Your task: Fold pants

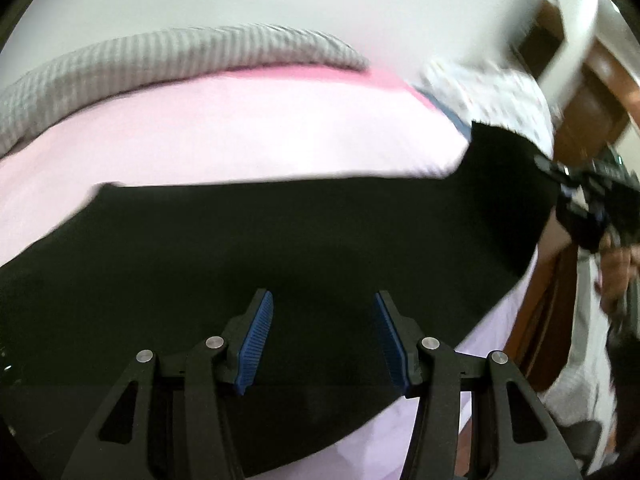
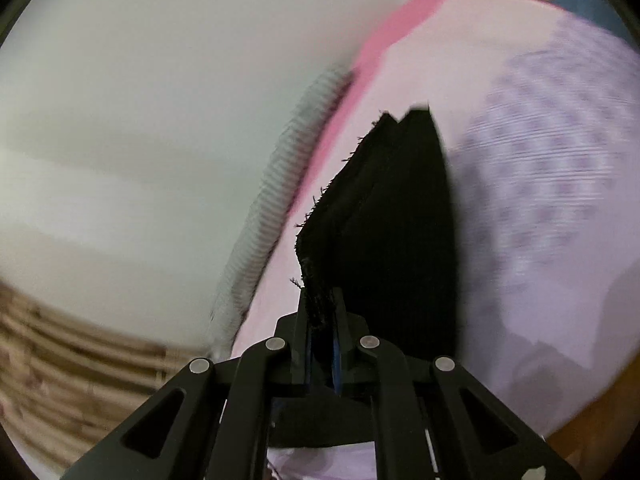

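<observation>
Left-wrist view: the black pants (image 1: 280,240) lay spread across the pink bed sheet (image 1: 240,132), filling the middle of the view from 9 to 3 o'clock. A grey waffle-knit blanket (image 1: 160,60) ran along the bed's far edge from 9 toward 12 o'clock, and a white patterned cloth (image 1: 492,88) lay at 2 o'clock. The left tool (image 1: 324,340), at 6 o'clock, stood about half open above the pants, its blue pads (image 1: 256,344) apart with nothing gripped between them. At 3 o'clock the right tool (image 1: 576,192), blurred, met a raised corner of the pants.

Right-wrist view: the right tool (image 2: 322,320), at 6 o'clock, was clamped tight on a frayed hem of the pants (image 2: 392,220), which rose from the jaws toward 12 o'clock above the sheet (image 2: 400,80). The blanket (image 2: 280,184) appeared just left of the hem.
</observation>
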Available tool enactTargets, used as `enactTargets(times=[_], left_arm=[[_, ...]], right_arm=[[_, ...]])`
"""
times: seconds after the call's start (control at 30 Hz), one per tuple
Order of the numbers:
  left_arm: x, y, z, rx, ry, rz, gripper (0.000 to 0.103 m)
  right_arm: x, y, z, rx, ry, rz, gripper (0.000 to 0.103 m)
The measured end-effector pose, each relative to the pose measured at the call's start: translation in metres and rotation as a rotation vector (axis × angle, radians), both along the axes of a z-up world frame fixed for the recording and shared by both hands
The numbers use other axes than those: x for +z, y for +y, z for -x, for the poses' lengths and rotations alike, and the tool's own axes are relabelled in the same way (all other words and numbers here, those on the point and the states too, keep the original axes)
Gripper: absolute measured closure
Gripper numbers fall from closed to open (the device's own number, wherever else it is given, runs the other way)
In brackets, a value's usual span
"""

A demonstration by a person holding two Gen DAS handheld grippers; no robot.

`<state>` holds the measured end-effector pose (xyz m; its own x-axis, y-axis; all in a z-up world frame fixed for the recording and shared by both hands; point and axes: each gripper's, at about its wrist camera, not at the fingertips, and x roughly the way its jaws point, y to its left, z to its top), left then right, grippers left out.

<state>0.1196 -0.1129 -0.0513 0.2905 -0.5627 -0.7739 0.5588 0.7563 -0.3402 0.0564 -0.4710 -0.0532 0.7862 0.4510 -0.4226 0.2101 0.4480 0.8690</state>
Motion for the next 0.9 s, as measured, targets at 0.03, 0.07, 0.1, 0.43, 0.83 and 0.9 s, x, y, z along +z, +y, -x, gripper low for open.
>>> enactTargets(times=[0.03, 0.07, 0.1, 0.43, 0.83, 0.9], left_arm=[[0.004, 0.015, -0.003, 0.034, -0.005, 0.011, 0.050], [0.007, 0.024, -0.005, 0.056, -0.007, 0.016, 0.050], [0.010, 0.039, -0.008, 0.087, -0.009, 0.022, 0.050], [0.000, 0.157, -0.009, 0.296, 0.050, 0.089, 0.050], [-0.017, 0.174, 0.001, 0.266, 0.121, 0.164, 0.050], [-0.020, 0.168, 0.001, 0.252, 0.142, 0.170, 0.050]], right_arm=[[0.004, 0.014, -0.011, 0.037, -0.009, 0.003, 0.095], [0.008, 0.030, -0.023, 0.079, -0.015, 0.004, 0.095], [0.012, 0.048, -0.035, 0.125, -0.023, 0.004, 0.095], [-0.040, 0.247, -0.101, 0.587, 0.103, 0.071, 0.094], [-0.054, 0.303, -0.089, 0.728, 0.140, 0.309, 0.092], [-0.055, 0.317, -0.088, 0.765, 0.140, 0.405, 0.087]])
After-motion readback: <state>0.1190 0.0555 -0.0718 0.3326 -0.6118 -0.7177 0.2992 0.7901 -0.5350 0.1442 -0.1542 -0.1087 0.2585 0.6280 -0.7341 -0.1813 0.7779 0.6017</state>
